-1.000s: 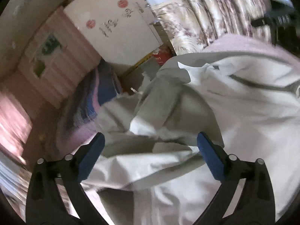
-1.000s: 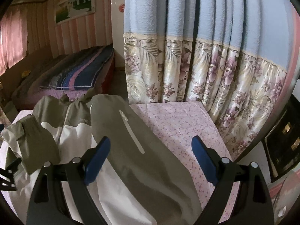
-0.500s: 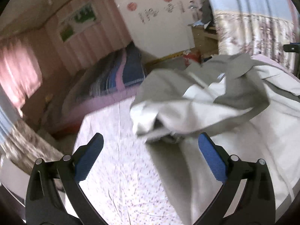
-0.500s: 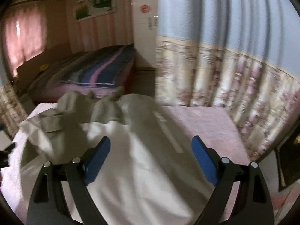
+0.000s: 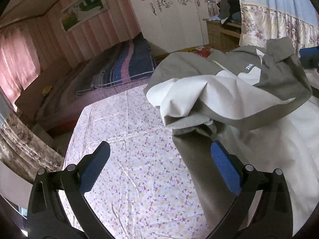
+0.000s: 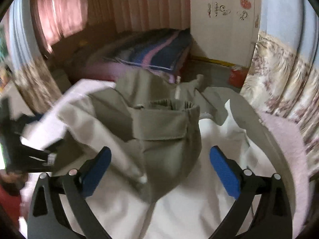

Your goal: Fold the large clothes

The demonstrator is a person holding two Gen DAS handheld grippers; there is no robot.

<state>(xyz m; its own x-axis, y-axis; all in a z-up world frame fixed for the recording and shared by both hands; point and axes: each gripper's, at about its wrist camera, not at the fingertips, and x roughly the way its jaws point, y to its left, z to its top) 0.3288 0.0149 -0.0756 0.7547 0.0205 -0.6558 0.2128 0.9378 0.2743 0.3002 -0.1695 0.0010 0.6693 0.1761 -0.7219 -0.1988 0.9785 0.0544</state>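
Grippers [image 5: 159, 159] [image 6: 159, 159] gape; cuff [image 6: 165, 119] (right view only).

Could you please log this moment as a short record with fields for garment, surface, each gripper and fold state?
garment: grey and white fabric jacket, bunched, sleeve cuff lying on top
surface: purple floral bedsheet
left gripper: open, holding nothing, over the sheet beside the jacket edge
right gripper: open, fingers either side of the cuff, no grip
fold state: not yet folded flat
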